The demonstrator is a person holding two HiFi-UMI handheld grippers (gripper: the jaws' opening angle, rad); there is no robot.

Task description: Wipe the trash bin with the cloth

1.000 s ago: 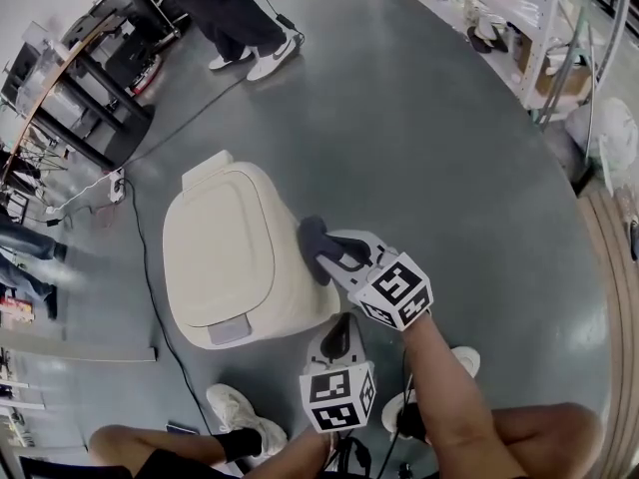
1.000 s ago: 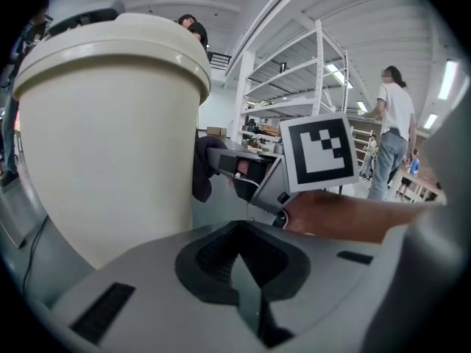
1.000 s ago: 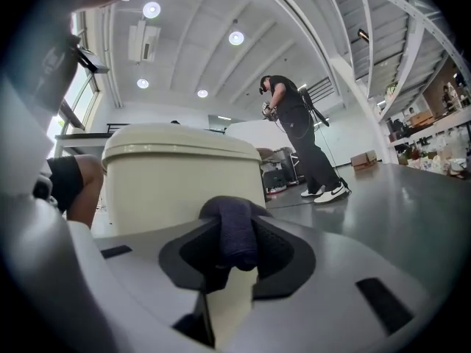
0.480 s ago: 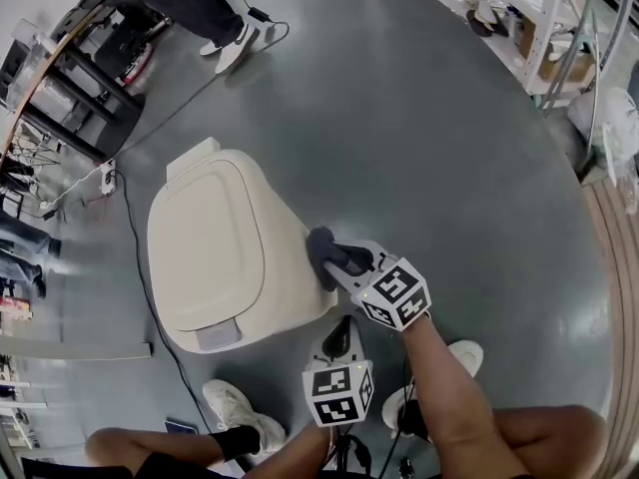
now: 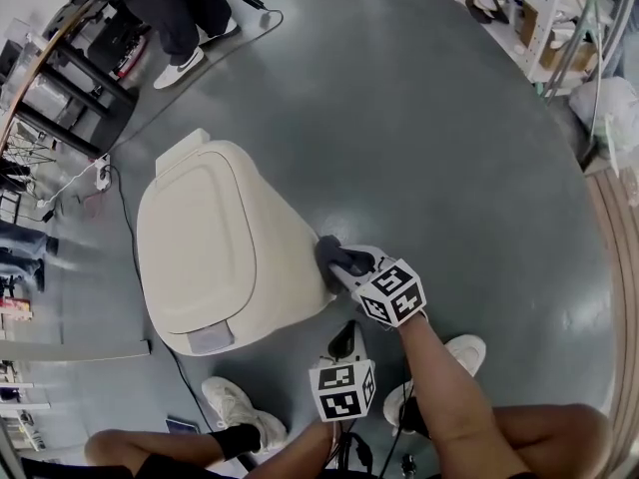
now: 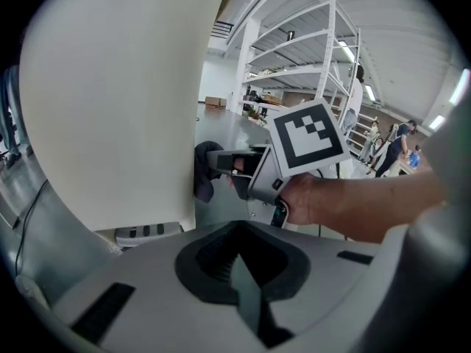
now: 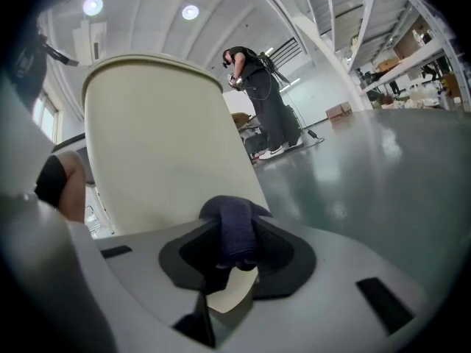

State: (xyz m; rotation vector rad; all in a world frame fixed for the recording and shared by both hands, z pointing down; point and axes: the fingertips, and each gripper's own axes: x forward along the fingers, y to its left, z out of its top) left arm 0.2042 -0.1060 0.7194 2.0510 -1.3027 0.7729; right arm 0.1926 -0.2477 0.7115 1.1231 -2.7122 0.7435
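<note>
At nine o'clock in the head view we see the cream trash bin [image 5: 220, 247] standing on the grey floor [image 5: 449, 148] with its lid down. A person [image 5: 180, 8] stands well beyond it, at eleven o'clock. At the bin's four o'clock side our right tool [image 5: 346, 260] pinches the dark blue cloth [image 5: 329, 254], and the cloth touches the bin's side wall. The right gripper view shows the cloth bunched between the jaws, with the bin's pale wall right behind it. Our left tool [image 5: 342, 339] hangs at six o'clock from the right one, near the bin's lower corner, its jaws pressed together with nothing between them. White shelving [image 5: 559, 28] stands at one o'clock.
</note>
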